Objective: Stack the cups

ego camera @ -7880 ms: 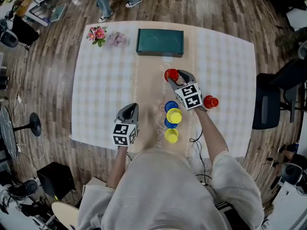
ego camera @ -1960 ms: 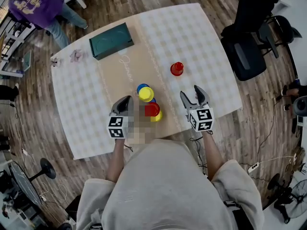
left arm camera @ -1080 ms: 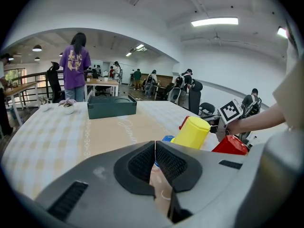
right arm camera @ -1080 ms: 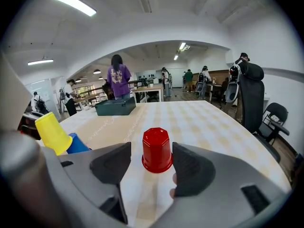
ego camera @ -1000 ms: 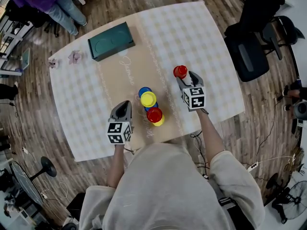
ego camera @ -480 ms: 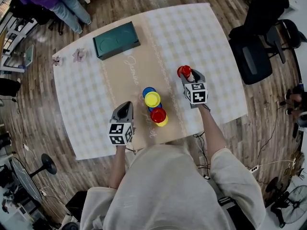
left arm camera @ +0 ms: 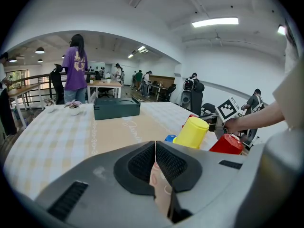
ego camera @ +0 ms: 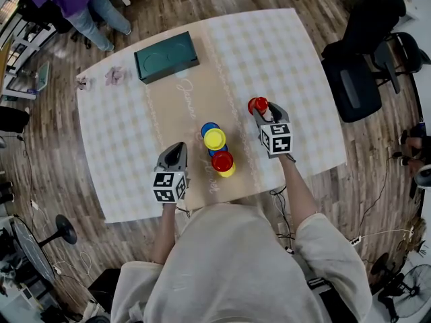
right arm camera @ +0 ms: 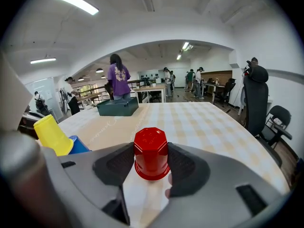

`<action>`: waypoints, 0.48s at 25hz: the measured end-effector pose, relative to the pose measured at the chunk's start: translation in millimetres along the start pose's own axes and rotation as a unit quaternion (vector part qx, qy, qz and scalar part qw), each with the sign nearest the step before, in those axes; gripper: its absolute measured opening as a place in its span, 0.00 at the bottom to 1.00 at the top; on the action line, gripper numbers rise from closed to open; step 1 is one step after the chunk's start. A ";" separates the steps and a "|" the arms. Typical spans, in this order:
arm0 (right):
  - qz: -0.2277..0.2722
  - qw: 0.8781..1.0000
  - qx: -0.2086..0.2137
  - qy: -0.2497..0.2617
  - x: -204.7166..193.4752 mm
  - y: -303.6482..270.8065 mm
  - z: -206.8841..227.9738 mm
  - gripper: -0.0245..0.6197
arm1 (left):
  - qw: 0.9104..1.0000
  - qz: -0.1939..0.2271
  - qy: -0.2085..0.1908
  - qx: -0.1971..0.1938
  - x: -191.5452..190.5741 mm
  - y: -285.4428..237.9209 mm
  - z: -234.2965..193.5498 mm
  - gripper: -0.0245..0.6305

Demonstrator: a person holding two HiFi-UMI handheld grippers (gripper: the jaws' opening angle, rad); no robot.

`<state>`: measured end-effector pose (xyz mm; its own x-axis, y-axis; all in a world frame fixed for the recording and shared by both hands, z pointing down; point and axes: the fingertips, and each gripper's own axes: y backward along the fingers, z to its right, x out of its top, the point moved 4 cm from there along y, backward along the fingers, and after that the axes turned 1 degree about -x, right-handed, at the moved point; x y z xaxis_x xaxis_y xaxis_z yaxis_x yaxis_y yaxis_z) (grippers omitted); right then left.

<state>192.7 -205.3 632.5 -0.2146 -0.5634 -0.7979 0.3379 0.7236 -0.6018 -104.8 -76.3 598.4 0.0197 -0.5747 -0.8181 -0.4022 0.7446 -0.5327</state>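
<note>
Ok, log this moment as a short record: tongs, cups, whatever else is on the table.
left tongs: shut, empty
right tongs: shut on red cup, which is upside down
near stack: second red cup on top of yellow cup
middle: other yellow cup, with blue cup just beyond it
far end: green box
surface: checked table

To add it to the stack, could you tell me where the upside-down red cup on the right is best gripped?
I'd grip the red cup across its side walls, mid-height, level from the person's side, as the right gripper does. It stands upside down, closed base up, flared rim on the table, so only the walls offer hold.
</note>
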 end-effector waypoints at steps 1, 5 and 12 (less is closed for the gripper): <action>0.002 1.000 0.003 0.001 -0.5 4.7 -3.2 0.37 | 1.000 0.000 -0.001 -0.001 0.0 -0.1 1.0 0.06; 0.008 1.000 0.013 0.009 -4.1 24.6 -14.2 0.37 | 1.000 0.003 -0.004 -0.005 -0.3 0.0 5.8 0.06; 0.013 0.999 0.026 0.015 -12.4 54.3 -30.8 0.37 | 1.000 0.006 -0.006 -0.007 -3.6 3.0 9.0 0.06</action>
<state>185.5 -146.8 608.7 -0.2316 -0.5321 -0.8144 0.3900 0.7161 -0.5789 -97.8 -69.0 597.8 0.0265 -0.5609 -0.8274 -0.4152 0.7468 -0.5195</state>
